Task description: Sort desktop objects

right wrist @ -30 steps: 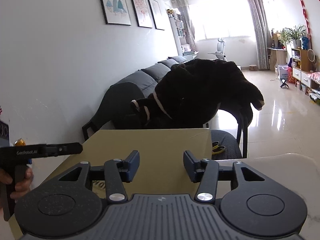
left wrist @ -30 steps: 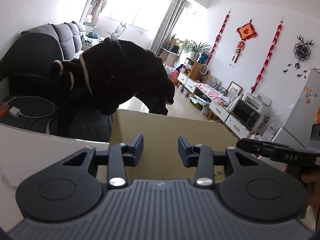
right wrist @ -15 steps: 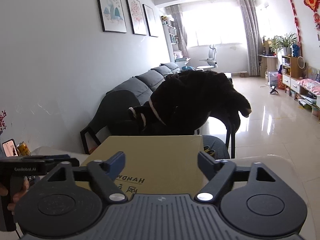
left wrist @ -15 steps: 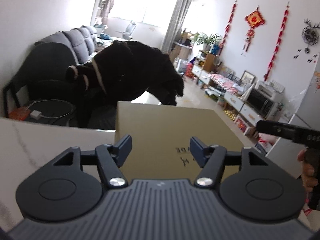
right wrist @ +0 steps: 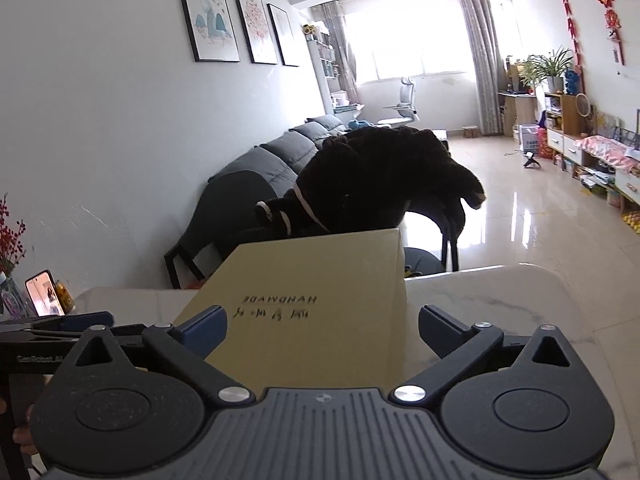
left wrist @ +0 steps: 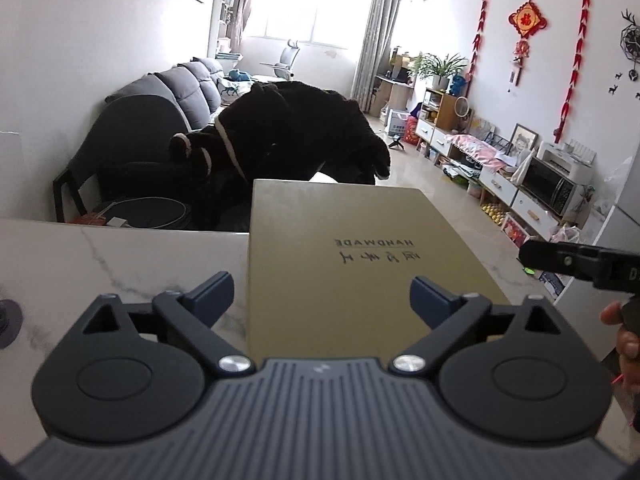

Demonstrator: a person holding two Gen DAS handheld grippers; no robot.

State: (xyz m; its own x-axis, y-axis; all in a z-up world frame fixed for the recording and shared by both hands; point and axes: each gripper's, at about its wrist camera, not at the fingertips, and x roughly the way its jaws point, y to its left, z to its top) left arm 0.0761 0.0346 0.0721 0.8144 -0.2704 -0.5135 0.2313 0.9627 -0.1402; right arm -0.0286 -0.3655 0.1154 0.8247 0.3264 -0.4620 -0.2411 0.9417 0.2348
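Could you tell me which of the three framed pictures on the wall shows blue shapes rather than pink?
The nearest framed picture, leftmost in the right wrist view; the other two are pinkish.

**Both grippers held wide apart**

The left black two-finger gripper [left wrist: 322, 294] is pointed forward and tipped a little down. Its jaws are being opened, and nothing is pressed by its dark blue pads [left wrist: 212, 294]. The right black two-finger gripper [right wrist: 322, 330] is tipped down the same way. Its jaws are being opened too, and its pads [right wrist: 204, 330] are not pressed on anything. The right gripper is gripped by a bare hand [left wrist: 628, 344], seen at the edge of the left view.
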